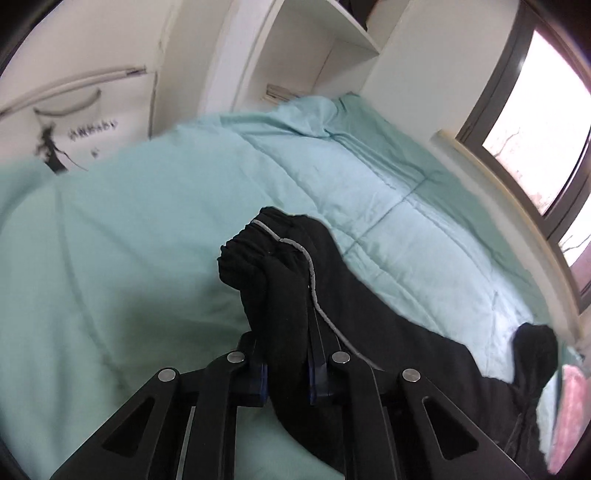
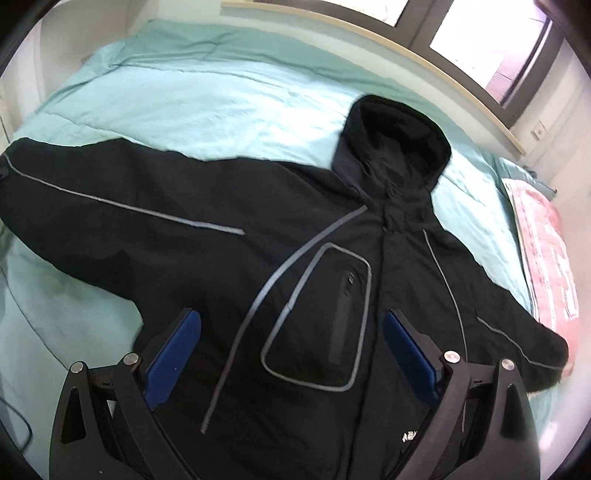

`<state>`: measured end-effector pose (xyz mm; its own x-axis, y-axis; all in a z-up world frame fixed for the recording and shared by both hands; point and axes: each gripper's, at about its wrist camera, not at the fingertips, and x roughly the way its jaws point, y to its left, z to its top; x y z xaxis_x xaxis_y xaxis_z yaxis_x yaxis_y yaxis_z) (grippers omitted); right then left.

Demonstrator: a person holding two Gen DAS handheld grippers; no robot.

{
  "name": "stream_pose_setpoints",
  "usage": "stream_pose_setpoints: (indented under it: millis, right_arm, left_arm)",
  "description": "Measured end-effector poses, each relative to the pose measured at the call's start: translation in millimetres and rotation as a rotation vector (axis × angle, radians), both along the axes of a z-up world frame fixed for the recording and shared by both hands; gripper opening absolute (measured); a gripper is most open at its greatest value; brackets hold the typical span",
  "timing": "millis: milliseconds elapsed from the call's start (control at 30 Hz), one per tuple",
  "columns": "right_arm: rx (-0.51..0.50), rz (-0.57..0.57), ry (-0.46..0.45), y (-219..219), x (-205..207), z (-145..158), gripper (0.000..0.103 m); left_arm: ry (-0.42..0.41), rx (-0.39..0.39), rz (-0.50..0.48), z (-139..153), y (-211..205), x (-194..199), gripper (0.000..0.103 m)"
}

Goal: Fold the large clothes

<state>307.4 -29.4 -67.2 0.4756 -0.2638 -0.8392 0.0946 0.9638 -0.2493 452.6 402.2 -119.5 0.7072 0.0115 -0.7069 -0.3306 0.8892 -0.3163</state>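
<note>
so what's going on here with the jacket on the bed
A person with a gripper in each hand is folding a black hooded jacket spread face up on a bed with a light green quilt. The left gripper has its jaws shut on a sleeve cuff. The right gripper hovers open above the chest pocket, holding nothing.

Matt black cloth jacket [image 2: 229, 258] — grey glossy piping — on soft quilted bedspread [image 2: 192, 107].

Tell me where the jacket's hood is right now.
In the right wrist view the hood lies flat on the teal quilt at upper right of centre, topping the black jacket, pointing toward the window, left of the pink item.
</note>
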Motion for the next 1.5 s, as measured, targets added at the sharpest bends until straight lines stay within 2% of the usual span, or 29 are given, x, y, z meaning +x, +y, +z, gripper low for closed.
stream_pose_setpoints:
  millis: [133,167,200,300,367,467,567,633,767,900,1033,1133,1167,1233,1300,1333,1367,1400,1467,1500]
  right_arm:
    - [0.046,-0.009,0.030,-9.6,9.3,-8.0,0.099]
    - [0.059,-0.014,0.044,-15.1,9.6,-11.9,0.099]
    - [0.069,-0.020,0.057,-21.9,9.1,-15.8,0.099]
    - [0.078,-0.035,0.063,-41.5,3.7,-18.0,0.098]
    - [0.078,-0.052,0.055,-59.5,-1.0,-13.4,0.098]
    - [0.083,-0.084,0.040,-86.7,-7.1,-2.7,0.098]
    - [0.070,-0.103,0.017,-112.1,-14.0,9.2,0.098]
    - [0.068,-0.122,0.004,-130.7,-20.0,16.7,0.098]
    - [0.056,-0.168,-0.012,-164.3,-31.4,24.0,0.098]
    - [0.042,-0.211,-0.008,-200.3,-44.7,26.9,0.098]
    - [0.026,-0.239,-0.001,-227.1,-57.3,24.8,0.098]
    - [0.035,-0.247,0.010,-243.1,-66.7,18.5,0.098]
    - [0.037,-0.245,0.011,-245.3,-68.6,16.3,0.098]
    - [0.050,-0.234,0.011,-250.2,-71.4,9.9,0.098]
    - [0.084,-0.202,-0.001,-250.1,-72.3,5.6,0.098]
    - [0.100,-0.181,-0.008,-248.5,-71.7,3.5,0.098]
    - [0.112,-0.165,-0.012,-246.7,-70.8,1.9,0.098]
    - [0.131,-0.147,-0.013,-244.3,-68.0,0.6,0.098]
    - [0.190,-0.121,-0.021,-238.7,-60.6,-1.5,0.098]
    - [0.222,-0.113,-0.027,-236.1,-55.6,-2.6,0.098]
  left_arm:
    - [0.235,0.154,0.003,-47.4,-16.8,29.3,0.014]
    - [0.231,0.206,-0.007,-47.1,-25.9,26.2,0.014]
    - [0.204,0.245,-0.021,-39.0,-35.9,19.7,0.014]
    - [0.054,0.283,-0.103,10.1,-70.2,-9.3,0.014]
    - [-0.066,0.299,-0.187,56.1,-111.6,-29.9,0.014]
    - [-0.197,0.289,-0.319,104.8,-175.1,-50.0,0.014]
    - [-0.272,0.252,-0.449,129.5,-239.7,-61.5,0.014]
    - [-0.293,0.224,-0.541,133.3,-285.8,-65.8,0.014]
    - [-0.266,0.179,-0.713,117.4,-367.5,-76.3,0.013]
    - [-0.167,0.107,-0.852,73.6,-441.8,-81.6,0.013]
    - [-0.069,0.123,-0.919,23.7,-498.9,-93.9,0.013]
    - [0.039,0.118,-0.925,-21.5,-514.0,-86.1,0.015]
    - [0.068,0.111,-0.924,-36.5,-514.5,-85.0,0.019]
    - [0.096,0.090,-0.911,-58.1,-512.4,-89.5,0.020]
    - [0.095,0.060,-0.904,-60.5,-511.8,-88.3,0.031]
    - [0.101,0.016,-0.911,-58.0,-508.3,-89.2,0.038]
    - [0.110,-0.030,-0.926,-53.6,-501.8,-89.7,0.053]
    - [0.116,-0.085,-0.940,-47.9,-500.6,-88.8,0.061]
    - [0.114,-0.148,-0.944,-35.5,-488.0,-90.2,0.063]
    - [0.110,-0.152,-0.939,-28.4,-482.4,-91.3,0.063]
